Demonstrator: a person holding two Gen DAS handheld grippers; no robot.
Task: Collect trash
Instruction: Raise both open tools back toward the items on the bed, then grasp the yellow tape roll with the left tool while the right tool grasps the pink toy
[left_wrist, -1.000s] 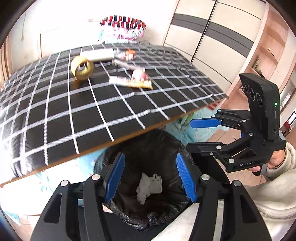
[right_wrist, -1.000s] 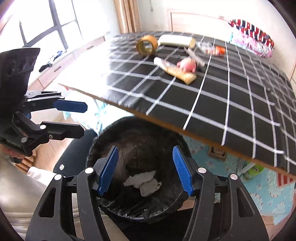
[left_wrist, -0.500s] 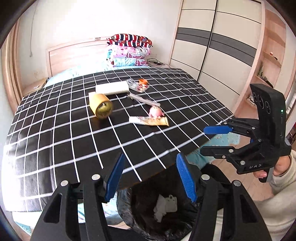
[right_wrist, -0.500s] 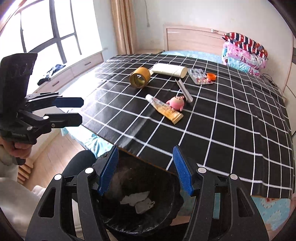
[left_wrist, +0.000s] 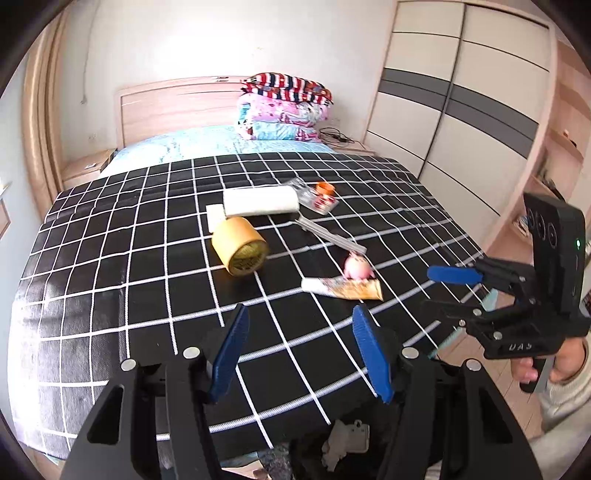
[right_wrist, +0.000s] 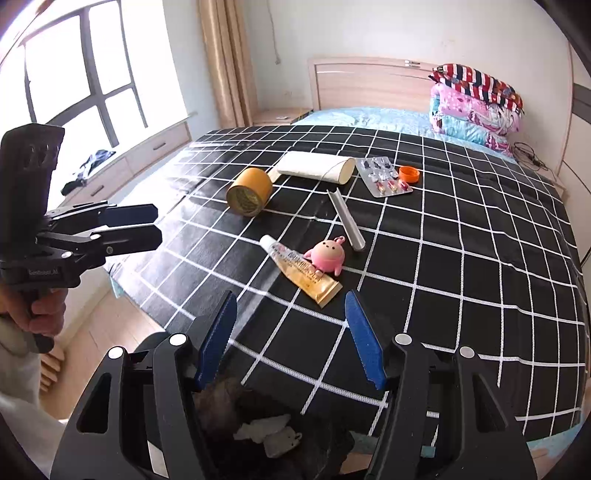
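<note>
Seen from the left wrist camera, the left claw (left_wrist: 299, 347) hangs released and empty over the near edge of a bed (left_wrist: 92, 295) covered in black cloth with white grid lines. Ahead and slightly right of its blue pads lies a flattened tube (left_wrist: 341, 288), its long axis running left to right across the claw's line, with a pink toy figure (left_wrist: 356, 266) touching its far side. Farther back and left stands a yellow tape roll (left_wrist: 240, 250) on its side, then a white roll (left_wrist: 260, 201) and a blister pack (left_wrist: 319, 199). At the right edge of this view, the right claw (left_wrist: 448, 291) floats beside the bed, also released and empty. Below, at the frame's bottom, a black bin (left_wrist: 306, 458) holds crumpled white scraps (left_wrist: 345, 439). From the right wrist camera, the right claw (right_wrist: 290, 339) is spread with nothing between the pads; the tube (right_wrist: 301, 271) lies directly ahead, running diagonally from far left to near right, its crimped end nearest. The left claw (right_wrist: 146, 225) sits well off to the left. The right claw looks the nearer and better lined up for that tube.
</note>
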